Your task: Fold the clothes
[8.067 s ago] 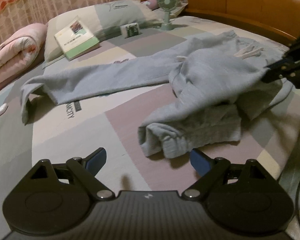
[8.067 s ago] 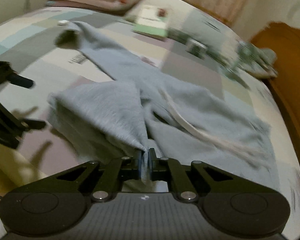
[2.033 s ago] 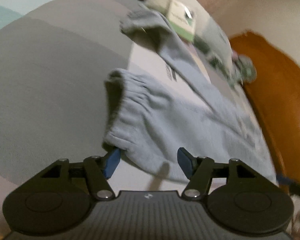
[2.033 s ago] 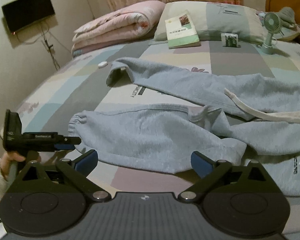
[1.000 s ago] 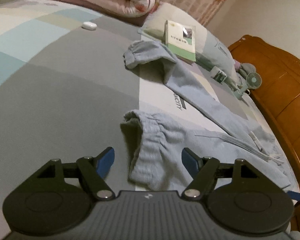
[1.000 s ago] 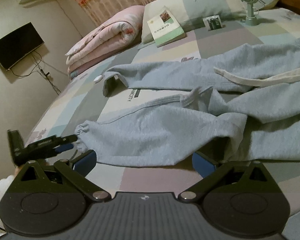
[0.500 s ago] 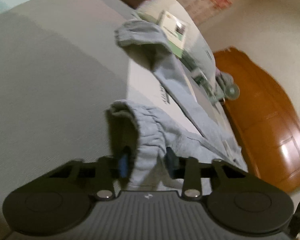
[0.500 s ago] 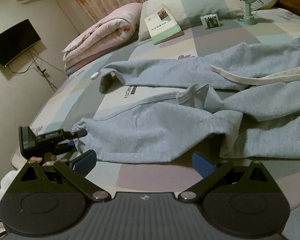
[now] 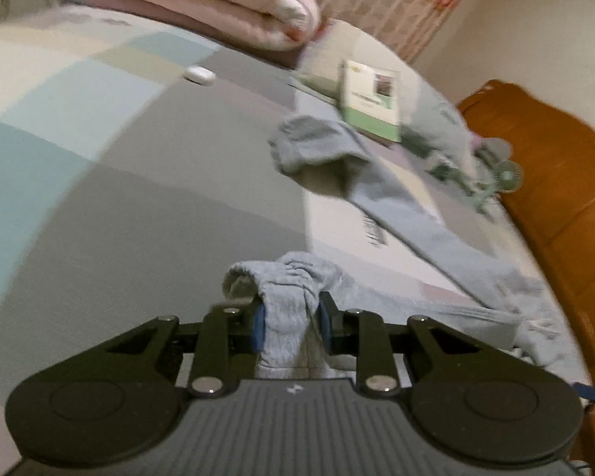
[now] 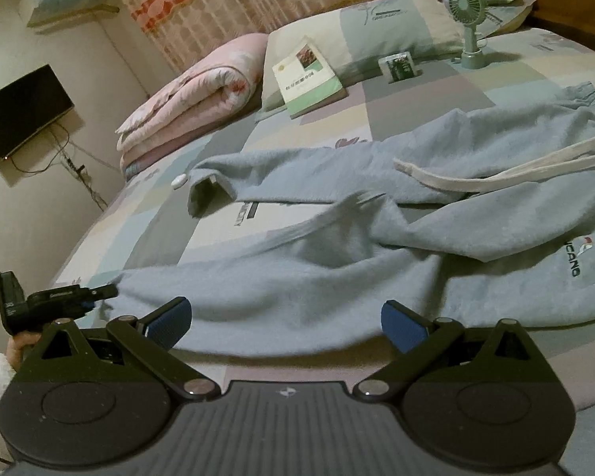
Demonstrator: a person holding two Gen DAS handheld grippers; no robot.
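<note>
Left wrist view sits low and close over the bed (image 9: 119,206), facing the headboard (image 9: 555,182). Right wrist view looks across from the bed's edge. Both share the sweatpants (image 10: 337,277) and book (image 10: 307,77).

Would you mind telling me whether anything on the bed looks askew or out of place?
The grey sweatpants lie crooked: the far leg's cuff is flipped over, the legs splay apart, and the drawstring trails loose. The left gripper pinches the near cuff.

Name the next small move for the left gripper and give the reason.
Probably lift and carry the cuff toward the other leg's cuff. The left gripper has just closed its jaws on the sweatpants cuff, the two legs lie apart on the bed, and the right gripper is open.
</note>
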